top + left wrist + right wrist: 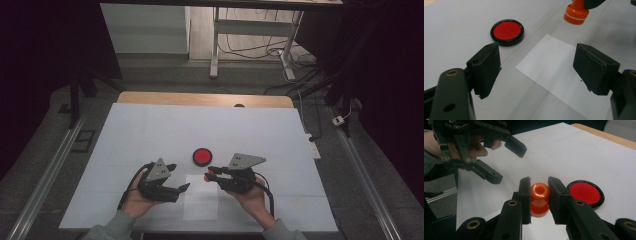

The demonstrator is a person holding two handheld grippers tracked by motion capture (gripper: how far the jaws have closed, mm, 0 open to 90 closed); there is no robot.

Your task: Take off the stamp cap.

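An orange stamp point(539, 199) with a round knob is clamped between the jaws of my right gripper point(539, 191), a little above the table; the stamp also shows in the left gripper view point(576, 12). Its base hangs over the far edge of a white paper sheet point(201, 200). A red ink pad point(202, 156) in a black rim lies just beyond the sheet, seen also in the gripper views point(507, 31) point(585, 193). My left gripper point(179, 178) hovers at the sheet's left side, open and with nothing between its jaws point(536, 70).
A white mat point(150, 135) covers the wooden table point(200, 98). Beyond the table's far edge are table legs and cables on the floor point(260, 50). Metal rails point(50, 170) run along both sides.
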